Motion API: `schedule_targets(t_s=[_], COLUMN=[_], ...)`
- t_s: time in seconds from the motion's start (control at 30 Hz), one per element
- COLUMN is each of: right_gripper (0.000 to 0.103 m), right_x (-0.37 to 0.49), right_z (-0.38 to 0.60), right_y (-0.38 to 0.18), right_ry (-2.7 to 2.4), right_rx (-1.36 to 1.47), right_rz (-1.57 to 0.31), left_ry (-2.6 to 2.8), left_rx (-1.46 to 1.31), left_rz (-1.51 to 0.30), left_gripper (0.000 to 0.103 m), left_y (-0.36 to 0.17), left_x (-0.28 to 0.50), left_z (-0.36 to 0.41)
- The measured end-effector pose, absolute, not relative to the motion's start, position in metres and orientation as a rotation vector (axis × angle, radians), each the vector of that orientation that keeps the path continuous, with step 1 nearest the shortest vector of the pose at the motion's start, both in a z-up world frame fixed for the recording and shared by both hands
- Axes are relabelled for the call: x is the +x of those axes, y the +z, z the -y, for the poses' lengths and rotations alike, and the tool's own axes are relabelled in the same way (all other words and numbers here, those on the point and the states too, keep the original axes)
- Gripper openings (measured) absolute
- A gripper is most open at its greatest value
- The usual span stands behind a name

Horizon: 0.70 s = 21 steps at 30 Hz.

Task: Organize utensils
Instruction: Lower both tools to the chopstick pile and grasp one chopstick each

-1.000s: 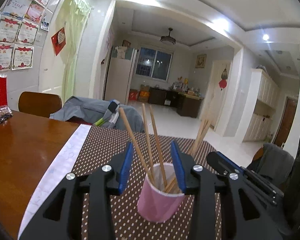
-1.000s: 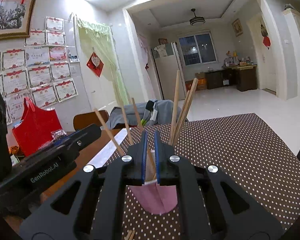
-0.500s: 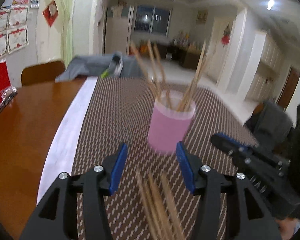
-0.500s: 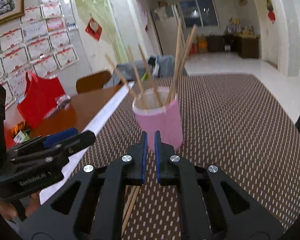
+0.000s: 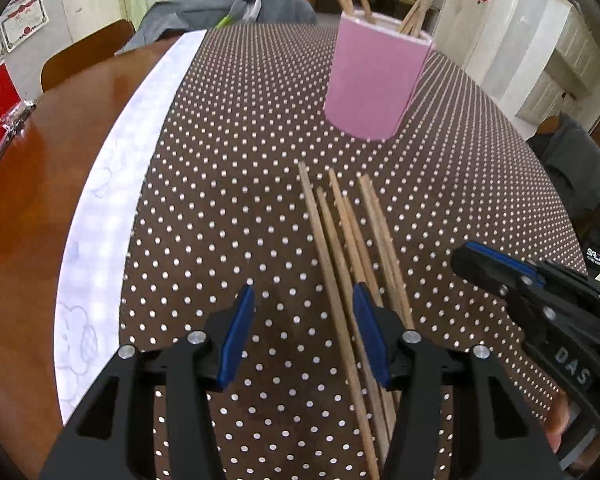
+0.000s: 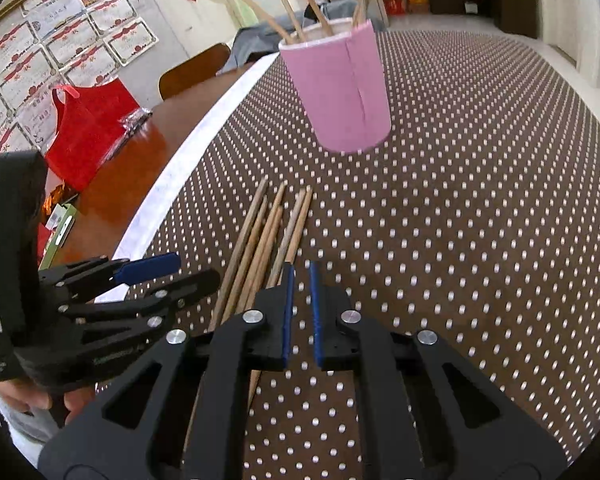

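A pink cup (image 5: 374, 80) stands on the dotted brown mat and holds several wooden chopsticks; it also shows in the right wrist view (image 6: 340, 88). Several loose chopsticks (image 5: 348, 248) lie side by side on the mat in front of it, also in the right wrist view (image 6: 264, 236). My left gripper (image 5: 302, 304) is open and empty, low over the near ends of the loose chopsticks. My right gripper (image 6: 300, 276) is shut with a narrow gap and holds nothing, just right of the chopsticks. Each gripper shows in the other's view, the right (image 5: 476, 258) and the left (image 6: 164, 270).
The dotted mat (image 5: 228, 184) covers the wooden table (image 5: 32, 200), with a white strip (image 5: 112, 184) along its left edge. A red bag (image 6: 88, 128) and small packets sit on the table's left. A chair (image 6: 196, 66) and grey clothing (image 5: 204, 12) are at the far side.
Both grippers have pulled back from the cup and dropped low toward the mat. The loose chopsticks now lie right in front of them. The right gripper stayed shut, the left stayed open.
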State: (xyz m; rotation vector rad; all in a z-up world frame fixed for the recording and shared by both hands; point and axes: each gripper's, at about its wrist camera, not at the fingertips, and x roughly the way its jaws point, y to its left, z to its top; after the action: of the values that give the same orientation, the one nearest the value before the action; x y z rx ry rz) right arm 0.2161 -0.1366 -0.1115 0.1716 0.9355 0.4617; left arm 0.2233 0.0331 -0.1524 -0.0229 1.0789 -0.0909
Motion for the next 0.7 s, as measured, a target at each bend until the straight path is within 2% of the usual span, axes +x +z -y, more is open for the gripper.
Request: schedule_targets(t_s=[0.03, 0.1, 0.17, 0.6, 0.7], right_gripper=[0.02, 0.035, 0.04, 0.04, 0.04], right_x=[0.215, 0.211, 0.207, 0.216, 0.22], right_z=[0.137, 0.138, 0.138, 0.139, 0.136], right_y=[-0.113, -0.115, -0.116, -0.127, -0.128], right_ry=[0.462, 0.462, 0.46, 0.428, 0.423], right_rx=[0.171, 0.176, 0.171, 0.16, 0.139], right_rz=[-0.94, -0.95, -0.949, -0.995, -1.009], left_ry=[-0.084, -0.074, -0.058, -0.026, -0.018], left_rx=[-0.022, -0.022, -0.015, 0.042, 0.039], left_rz=[-1.082, -1.091, -1.098, -1.075, -1.07], left_gripper=[0.051, 0.051, 0.051, 0.051, 0.043], left_y=[-0.154, -0.156, -0.16, -0.164, -0.163], left_x=[0.223, 0.224, 0.225, 0.231, 0.23], left_z=[-0.034, -0.034, -0.035, -0.021, -0.022])
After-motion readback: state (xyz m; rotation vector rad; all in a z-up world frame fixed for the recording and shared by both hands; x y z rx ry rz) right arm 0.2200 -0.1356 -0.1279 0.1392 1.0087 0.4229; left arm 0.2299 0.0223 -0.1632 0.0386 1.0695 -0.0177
